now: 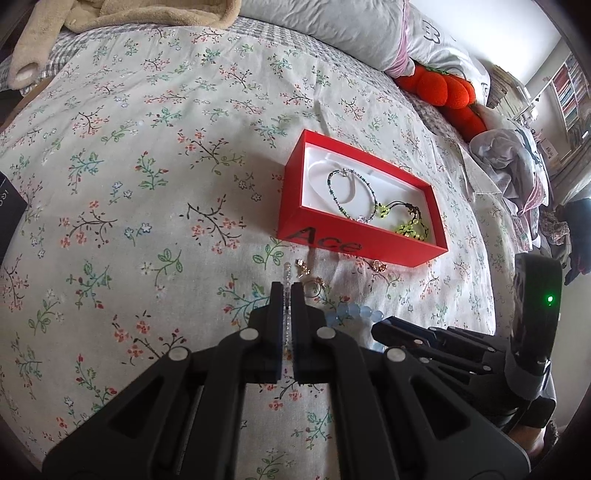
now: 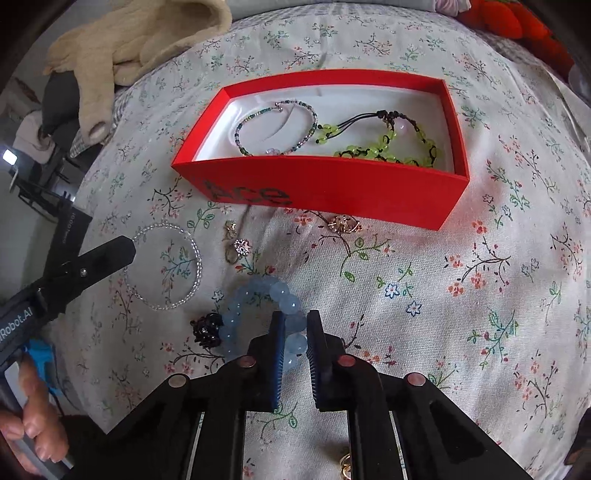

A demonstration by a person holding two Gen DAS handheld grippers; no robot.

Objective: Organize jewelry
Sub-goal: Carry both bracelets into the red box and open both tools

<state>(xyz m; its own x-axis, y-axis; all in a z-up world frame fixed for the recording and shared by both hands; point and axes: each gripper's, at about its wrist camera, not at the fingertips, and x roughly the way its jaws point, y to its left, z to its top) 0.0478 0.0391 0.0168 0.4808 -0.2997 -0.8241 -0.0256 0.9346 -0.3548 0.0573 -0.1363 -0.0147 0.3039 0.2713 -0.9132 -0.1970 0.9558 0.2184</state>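
A red box (image 1: 369, 251) (image 2: 332, 192) with a white lining lies on the floral bedspread. In it lie a multicoloured bead bracelet (image 2: 277, 129) and a green bead necklace (image 2: 388, 147). My left gripper (image 1: 287, 290) is shut on a clear bead bracelet (image 2: 166, 266) (image 1: 286, 273). My right gripper (image 2: 295, 317) is shut on a light blue bead bracelet (image 2: 273, 295) (image 1: 354, 314). Small gold pieces (image 2: 236, 243) (image 2: 341, 223) (image 1: 306, 271) lie in front of the box. A dark bead cluster (image 2: 207, 328) lies beside the blue bracelet.
A beige plush blanket (image 1: 110, 22) (image 2: 129, 48) lies at the far left of the bed. Pillows (image 1: 351, 29) and an orange plush toy (image 1: 443, 92) are at the far right. Crumpled clothing (image 1: 509, 166) lies to the right of the box.
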